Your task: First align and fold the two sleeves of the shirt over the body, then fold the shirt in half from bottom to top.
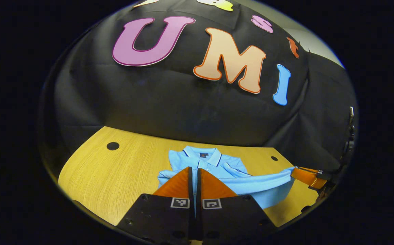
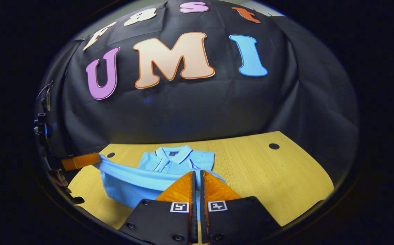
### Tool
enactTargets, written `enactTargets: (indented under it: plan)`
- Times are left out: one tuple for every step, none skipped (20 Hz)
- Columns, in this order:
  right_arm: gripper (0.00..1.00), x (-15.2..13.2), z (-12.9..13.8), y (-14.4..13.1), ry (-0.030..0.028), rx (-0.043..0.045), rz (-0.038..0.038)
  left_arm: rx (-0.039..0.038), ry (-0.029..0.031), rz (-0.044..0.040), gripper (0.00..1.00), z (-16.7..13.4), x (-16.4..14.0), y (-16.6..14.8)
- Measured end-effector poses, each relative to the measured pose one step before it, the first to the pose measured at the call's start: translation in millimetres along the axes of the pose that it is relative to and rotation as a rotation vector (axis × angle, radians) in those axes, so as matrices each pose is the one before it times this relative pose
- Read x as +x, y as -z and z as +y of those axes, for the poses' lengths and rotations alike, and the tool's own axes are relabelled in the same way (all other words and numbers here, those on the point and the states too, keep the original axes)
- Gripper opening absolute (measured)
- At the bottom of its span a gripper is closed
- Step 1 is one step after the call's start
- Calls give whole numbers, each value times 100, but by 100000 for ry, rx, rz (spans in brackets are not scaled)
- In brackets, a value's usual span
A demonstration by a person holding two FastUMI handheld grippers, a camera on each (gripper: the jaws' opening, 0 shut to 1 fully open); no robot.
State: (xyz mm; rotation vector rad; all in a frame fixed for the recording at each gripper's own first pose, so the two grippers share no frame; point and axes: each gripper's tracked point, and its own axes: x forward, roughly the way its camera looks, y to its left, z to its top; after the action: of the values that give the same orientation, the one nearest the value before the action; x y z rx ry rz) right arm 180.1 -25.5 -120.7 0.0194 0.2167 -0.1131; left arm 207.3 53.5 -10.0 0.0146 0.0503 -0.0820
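A light blue polo shirt (image 1: pixel 217 163) lies on the wooden tabletop (image 1: pixel 115 177), collar toward the booth's wall, with its bottom hem lifted off the surface and stretched between the two grippers.

In the left gripper view, the left gripper (image 1: pixel 195 180) has its fingers pressed together on a thin strip of the blue fabric. The right gripper (image 1: pixel 307 177) shows at the far right, pinching the other end of the taut hem, its body cut off at the picture's edge.

In the right gripper view, the right gripper's own fingers are likewise closed on blue cloth. The left gripper shows at the left edge holding the hem's corner, with part of a hand (image 2: pixel 59 182) below it, dim and hard to make out.

The sleeves appear folded in over the body, but the raised hem hides much of the lower shirt.
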Motion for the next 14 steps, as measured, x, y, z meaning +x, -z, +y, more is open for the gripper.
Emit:
enactTargets:
  plan:
    - [6, 1699, -60, -699, -618, -954, -560, 466, -952, -206, 0, 219, 1251, -374]
    - [6, 1526, -12, -398, -517, -737, -287, -163, -1246, -205, 2, 174, 1297, -371]
    - [6, 1940, -44, -529, -633, -155, -154, -620, -1747, 135, 0, 237, 1457, -187]
    - [6, 1577, 71, -130, -907, 449, 185, -856, -1824, 548, 0, 358, 1400, -31]
    - [6, 1791, -1, -105, -652, 286, -126, -271, -1527, 399, 0, 330, 1510, -54]
    - [6, 1945, -146, 170, -632, 172, 713, 444, -2221, 667, 0, 645, 1576, 77]
    - [6, 1850, 93, 442, -1098, 252, 1065, -460, -1785, -17, 0, 535, 1552, 11]
    - [6, 1906, 2, 537, -765, -289, 892, -582, -1550, 591, 0, 411, 1529, 251]
    - [6, 1582, -51, 687, -705, -458, 1376, 201, -1445, 1004, 0, 483, 1301, 584]
    - [6, 1429, 73, 691, -673, 225, 1021, 773, -1331, 2290, 0, 452, 1174, 592]
    - [6, 1137, -30, 602, -215, 476, 950, 865, -894, 1244, 0, 266, 1131, 619]
    - [6, 947, -149, 438, 18, 861, 345, 1174, -1124, 1485, 0, 102, 1050, 524]
    - [6, 511, -18, 462, -465, 1630, 914, 983, -893, 1196, 0, 153, 502, 633]
    - [7, 198, -87, 538, -335, 1934, 1930, 1431, -642, 978, 0, 75, 163, 396]
